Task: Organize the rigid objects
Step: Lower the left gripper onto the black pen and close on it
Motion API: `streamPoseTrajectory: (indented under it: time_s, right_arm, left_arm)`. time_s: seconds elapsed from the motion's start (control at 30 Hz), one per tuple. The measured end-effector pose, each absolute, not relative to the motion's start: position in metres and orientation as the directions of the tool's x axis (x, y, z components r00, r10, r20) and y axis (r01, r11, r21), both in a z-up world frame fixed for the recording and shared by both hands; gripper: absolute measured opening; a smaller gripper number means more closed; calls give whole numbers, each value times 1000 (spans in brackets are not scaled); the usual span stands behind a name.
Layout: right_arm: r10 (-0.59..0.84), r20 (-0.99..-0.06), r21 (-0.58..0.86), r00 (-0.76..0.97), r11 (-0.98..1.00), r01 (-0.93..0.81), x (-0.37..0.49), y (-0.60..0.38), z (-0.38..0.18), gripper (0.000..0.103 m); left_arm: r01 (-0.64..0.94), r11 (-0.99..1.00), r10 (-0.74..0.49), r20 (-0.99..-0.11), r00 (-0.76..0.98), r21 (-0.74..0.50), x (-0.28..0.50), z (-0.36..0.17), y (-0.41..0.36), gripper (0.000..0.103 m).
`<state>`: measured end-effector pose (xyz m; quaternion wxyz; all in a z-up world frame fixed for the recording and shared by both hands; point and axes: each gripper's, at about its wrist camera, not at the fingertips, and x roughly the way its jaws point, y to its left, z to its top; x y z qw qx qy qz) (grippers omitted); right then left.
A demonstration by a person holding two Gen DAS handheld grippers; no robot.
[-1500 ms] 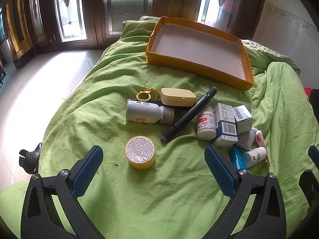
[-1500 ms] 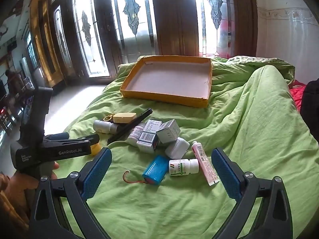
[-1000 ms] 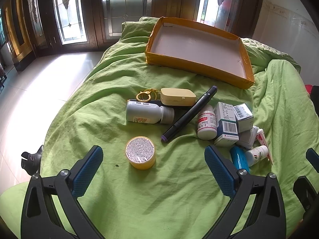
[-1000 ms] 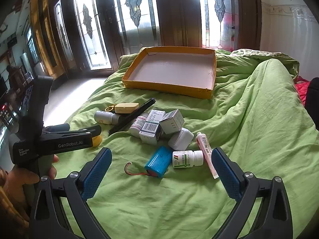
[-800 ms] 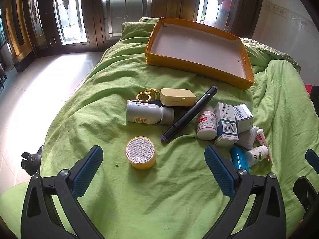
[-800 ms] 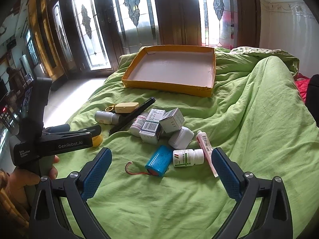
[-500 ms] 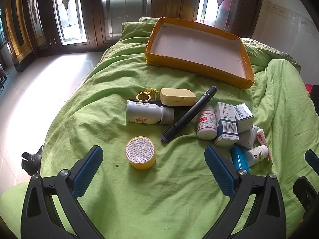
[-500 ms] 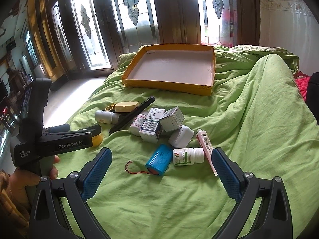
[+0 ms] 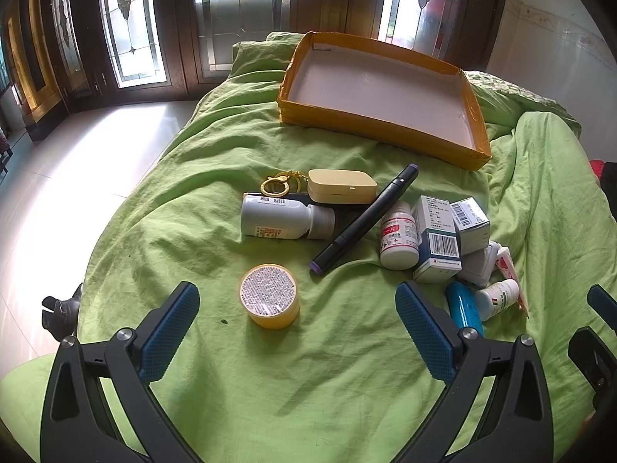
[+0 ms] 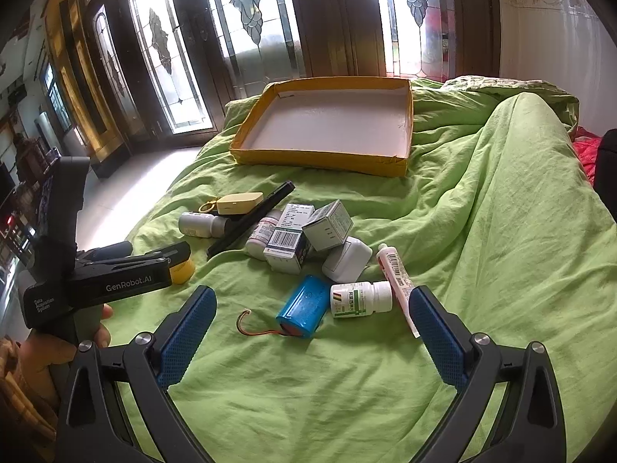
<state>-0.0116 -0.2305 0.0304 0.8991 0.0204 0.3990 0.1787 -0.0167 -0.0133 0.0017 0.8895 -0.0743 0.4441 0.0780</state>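
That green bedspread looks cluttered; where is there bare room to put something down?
The yellow tray is bare inside. Open bedspread lies between the right gripper and the blue battery pack. The boxes and bottles are crowded.

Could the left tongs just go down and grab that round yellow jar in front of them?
Probably yes. The left tongs are open, and the yellow jar stands alone on the green cover between their fingers, apart from the white bottle and black pen beyond it.
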Motion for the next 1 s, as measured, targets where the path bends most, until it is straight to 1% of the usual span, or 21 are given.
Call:
streamPoseTrajectory:
  time_s: [0.2, 0.3, 0.33, 0.4, 0.5, 0.6, 0.63, 0.67, 0.7, 0.77, 0.8, 0.83, 0.87, 0.9, 0.93, 0.97, 1.0]
  right_arm:
    - [342, -714, 202, 611, 936, -288, -5, -237, 29, 98]
    - [350, -718, 210, 601, 933, -293, -4, -238, 27, 98]
    - [355, -717, 215, 600, 931, -294, -3, -238, 26, 98]
    - [356, -719, 217, 596, 931, -295, -2, -238, 24, 98]
    - [354, -732, 221, 583, 932, -289, -1, -240, 21, 98]
    - [358, -738, 227, 572, 930, -289, 2, -239, 17, 98]
    - [360, -740, 229, 569, 929, -290, 2, -239, 15, 98]
    - [360, -742, 230, 565, 929, -290, 2, -239, 14, 98]
    - [361, -744, 232, 562, 928, -291, 3, -239, 12, 98]
    - [361, -750, 234, 554, 929, -287, 4, -240, 10, 98]
    - [359, -755, 236, 549, 929, -284, 5, -240, 9, 98]
    - [358, -758, 238, 545, 930, -281, 5, -240, 8, 98]
    - [357, -762, 239, 540, 930, -278, 7, -240, 6, 98]
    - [356, -766, 240, 535, 931, -276, 7, -241, 5, 98]
    - [356, -769, 242, 531, 931, -274, 7, -241, 5, 98]
    - [355, -772, 243, 528, 931, -271, 8, -241, 4, 98]
    - [352, -777, 242, 522, 932, -269, 8, -242, 4, 98]
  left_arm:
    - [-191, 979, 54, -814, 579, -70, -12, -2, -16, 102]
    - [-166, 979, -3, -832, 555, -114, -4, -5, -12, 102]
    - [-156, 978, -29, -837, 546, -136, 0, -5, -9, 102]
    - [-127, 977, -81, -845, 529, -173, 7, -4, -2, 97]
    - [-80, 982, -109, -856, 505, -173, 20, -2, 3, 94]
    - [-23, 992, -95, -865, 492, -122, 31, -2, -5, 86]
    - [-2, 994, -93, -869, 487, -108, 35, -3, -9, 80]
    - [17, 996, -89, -872, 481, -93, 39, -5, -13, 72]
    - [36, 996, -89, -872, 481, -81, 43, -6, -20, 68]
    - [81, 994, -100, -873, 477, -69, 52, -9, -32, 54]
    - [102, 993, -100, -874, 476, -58, 57, -10, -38, 50]
    - [121, 992, -96, -877, 471, -44, 62, -12, -44, 42]
    - [136, 990, -92, -881, 465, -31, 67, -15, -47, 36]
    - [146, 989, -87, -885, 458, -22, 72, -18, -51, 33]
    - [153, 988, -86, -889, 451, -18, 76, -20, -53, 28]
    - [158, 987, -89, -892, 442, -20, 80, -23, -54, 25]
    - [160, 987, -93, -894, 438, -24, 83, -25, -55, 25]
